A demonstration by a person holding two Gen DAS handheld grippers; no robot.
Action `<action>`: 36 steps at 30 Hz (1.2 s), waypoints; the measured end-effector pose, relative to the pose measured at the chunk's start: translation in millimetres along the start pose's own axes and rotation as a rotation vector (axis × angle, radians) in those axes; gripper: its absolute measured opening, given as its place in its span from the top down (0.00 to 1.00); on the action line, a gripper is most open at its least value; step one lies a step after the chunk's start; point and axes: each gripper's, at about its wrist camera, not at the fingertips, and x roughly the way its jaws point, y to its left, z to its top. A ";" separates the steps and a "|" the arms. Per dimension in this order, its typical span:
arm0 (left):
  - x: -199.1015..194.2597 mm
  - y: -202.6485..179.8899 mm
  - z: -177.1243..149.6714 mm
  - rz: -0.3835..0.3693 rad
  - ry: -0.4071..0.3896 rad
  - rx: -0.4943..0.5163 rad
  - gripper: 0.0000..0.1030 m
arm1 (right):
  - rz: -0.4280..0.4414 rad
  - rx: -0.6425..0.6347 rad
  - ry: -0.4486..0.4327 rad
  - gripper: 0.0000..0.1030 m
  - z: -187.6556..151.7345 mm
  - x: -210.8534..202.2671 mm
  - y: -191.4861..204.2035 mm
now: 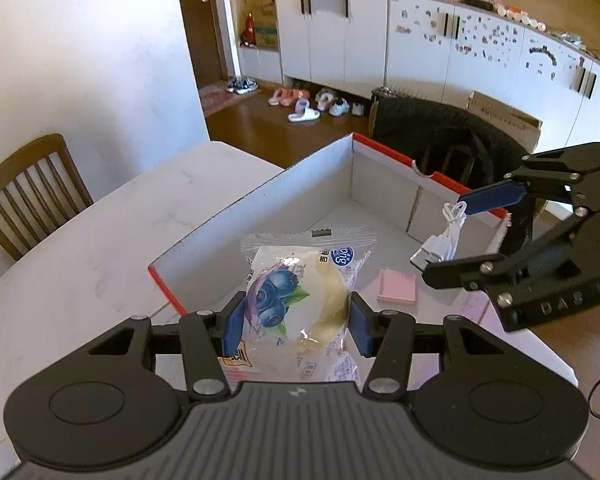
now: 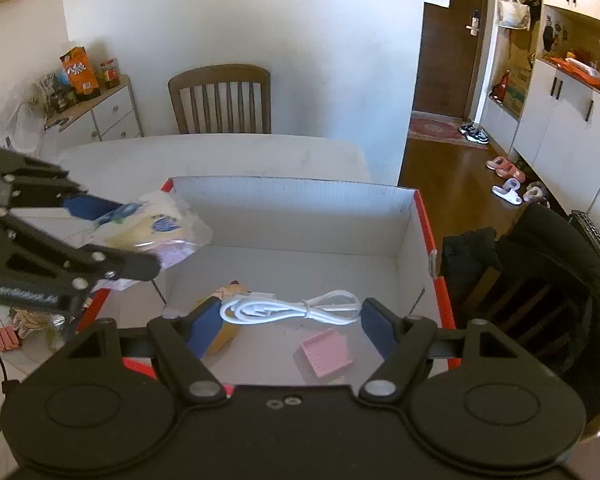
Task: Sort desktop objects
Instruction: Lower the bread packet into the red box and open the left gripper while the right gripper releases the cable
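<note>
My left gripper (image 1: pixel 296 314) is shut on a clear snack packet (image 1: pixel 300 280) printed with blueberries, its blue pads pressing both sides. It hangs over the near corner of an open white cardboard box (image 1: pixel 300 200) with a red rim. In the right wrist view that packet (image 2: pixel 160 224) and the left gripper (image 2: pixel 136 236) sit above the box's left edge. My right gripper (image 2: pixel 290 306) is shut on a coiled white USB cable (image 2: pixel 260 308), stretched between its pads above the box (image 2: pixel 292 208) floor. From the left wrist, the right gripper (image 1: pixel 444 238) holds the cable (image 1: pixel 452 232) over the box's right side.
Inside the box lie a pink sticky-note pad (image 2: pixel 326 350) and an orange-yellow packet (image 2: pixel 224 320). The box stands on a white table (image 2: pixel 220 156). A wooden chair (image 2: pixel 220 96) is at the far side; a chair draped with a black jacket (image 2: pixel 560 260) is right. Small red items (image 2: pixel 6 338) lie left.
</note>
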 end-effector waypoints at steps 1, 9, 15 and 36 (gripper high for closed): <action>5.7 1.5 3.4 -0.001 0.011 0.004 0.50 | 0.002 -0.008 0.005 0.27 1.0 3.6 -0.5; 43.1 10.8 27.2 -0.006 0.069 0.054 0.50 | 0.003 -0.036 0.039 0.27 4.8 27.7 -4.9; 75.5 7.2 38.9 -0.024 0.132 0.103 0.50 | 0.012 -0.064 0.096 0.27 0.8 49.3 -4.2; 147.3 -19.8 51.1 -0.053 0.261 0.235 0.50 | 0.032 -0.088 0.262 0.27 -2.9 101.4 -2.6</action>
